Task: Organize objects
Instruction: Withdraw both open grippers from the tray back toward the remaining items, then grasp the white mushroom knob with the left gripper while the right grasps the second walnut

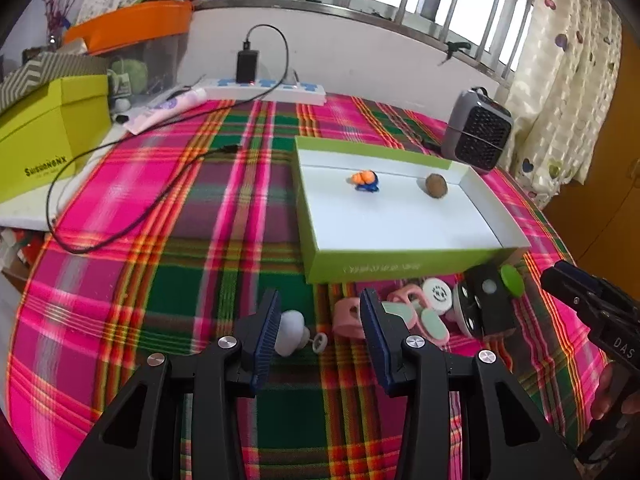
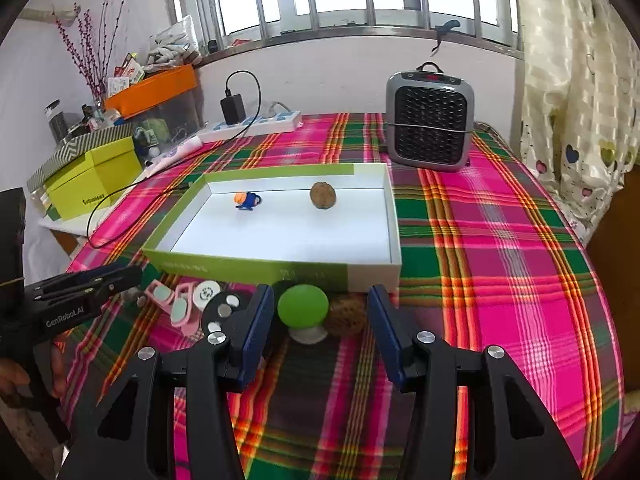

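We hold our left gripper (image 1: 318, 322) low over the pink-and-green plaid tablecloth (image 1: 160, 216), its blue-padded jaws spread apart with nothing between them; a small white mushroom-shaped suction toy (image 1: 292, 330) lies just inside the left jaw. Our right gripper (image 2: 320, 316) is also spread wide, and a green mushroom-shaped suction toy (image 2: 303, 306) stands between its jaws with a brown wrinkled walnut (image 2: 346, 316) just beside it, neither clamped.

Beyond both sits the shallow green box lid with a white inside (image 2: 394, 216), printed on its near wall in writing too blurred for us to read. Inside it rest a small orange-and-blue figure (image 2: 246, 200) and a second brown walnut (image 2: 323, 196), well apart.

To the left of the green toy lie pink clips with pale green pads (image 2: 178, 304), a round white disc (image 2: 206, 292) and a black round piece with white dots (image 2: 224, 312).

In the right wrist view the left tool's body reads "GenRobot.AI". The lime shoebox (image 1: 44, 136) bears "Susuonenx", as far as we can make out.
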